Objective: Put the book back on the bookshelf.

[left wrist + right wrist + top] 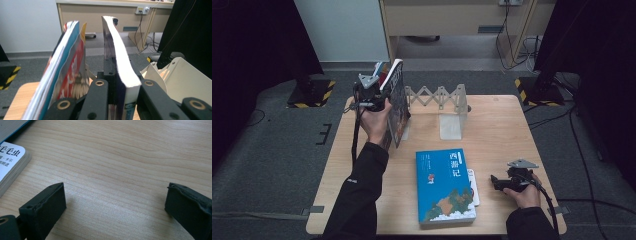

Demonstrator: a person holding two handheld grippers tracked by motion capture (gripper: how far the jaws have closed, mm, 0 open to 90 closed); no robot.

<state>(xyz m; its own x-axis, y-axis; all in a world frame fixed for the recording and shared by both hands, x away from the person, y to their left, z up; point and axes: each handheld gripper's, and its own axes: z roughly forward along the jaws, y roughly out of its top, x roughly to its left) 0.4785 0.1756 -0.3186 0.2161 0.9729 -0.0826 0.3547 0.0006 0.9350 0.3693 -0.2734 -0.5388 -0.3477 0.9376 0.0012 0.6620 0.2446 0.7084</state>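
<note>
Near edge: my right gripper (497, 182) rests on the wooden table (502, 130), jaws spread, beside the blue book (444, 186). Farther off: my left gripper (119, 100) clenches a thick paperback (117, 57) upright by the expandable bookstand (447, 107).

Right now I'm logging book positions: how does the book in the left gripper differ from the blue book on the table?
The held book stands upright, clamped by the left gripper; the blue book lies flat, cover up, untouched. The held book's cover looks dark and purplish, against blue. Both are thick.
</note>
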